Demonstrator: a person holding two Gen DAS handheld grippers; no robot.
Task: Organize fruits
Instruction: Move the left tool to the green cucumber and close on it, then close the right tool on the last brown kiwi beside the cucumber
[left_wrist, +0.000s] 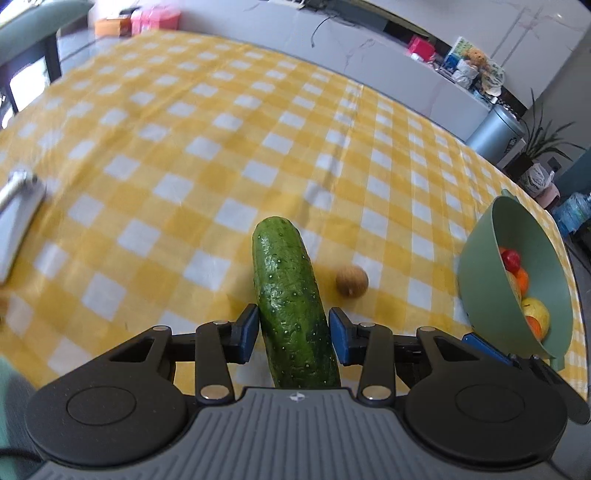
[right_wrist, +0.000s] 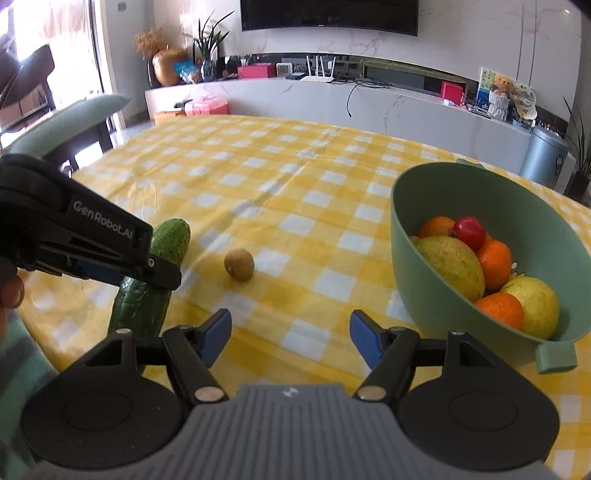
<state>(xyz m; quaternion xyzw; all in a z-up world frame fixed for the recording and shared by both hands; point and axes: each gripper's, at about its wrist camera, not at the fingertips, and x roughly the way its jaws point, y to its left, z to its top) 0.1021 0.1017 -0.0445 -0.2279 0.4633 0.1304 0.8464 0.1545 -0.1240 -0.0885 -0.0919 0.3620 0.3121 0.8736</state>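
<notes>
Left gripper (left_wrist: 293, 328): the blue pads (left_wrist: 248, 328) sit against both flanks of the cucumber (left_wrist: 291, 295), clamped across its width. No earlier view is supplied, so nothing further on the jaws. The hold falls toward the near part of the fruit, and the far end projects well forward over the yellow checked tablecloth (left_wrist: 184, 147). Whether the cucumber is clear of the cloth cannot be told.

Handling, as a judgement: stiff, moderately heavy for its girth, with a waxy, bumpy skin that may slip. A grip short of mid-length invites the far end to droop or pivot; a hold nearer the middle would be steadier.

Right gripper (right_wrist: 290, 334): fingers apart, nothing between them, above bare cloth.

A kiwi (right_wrist: 239, 264) lies loose just beyond. The green bowl (right_wrist: 424, 295) to the right holds a mango (right_wrist: 452, 266), oranges (right_wrist: 495, 262) and a small red fruit (right_wrist: 470, 227).
</notes>
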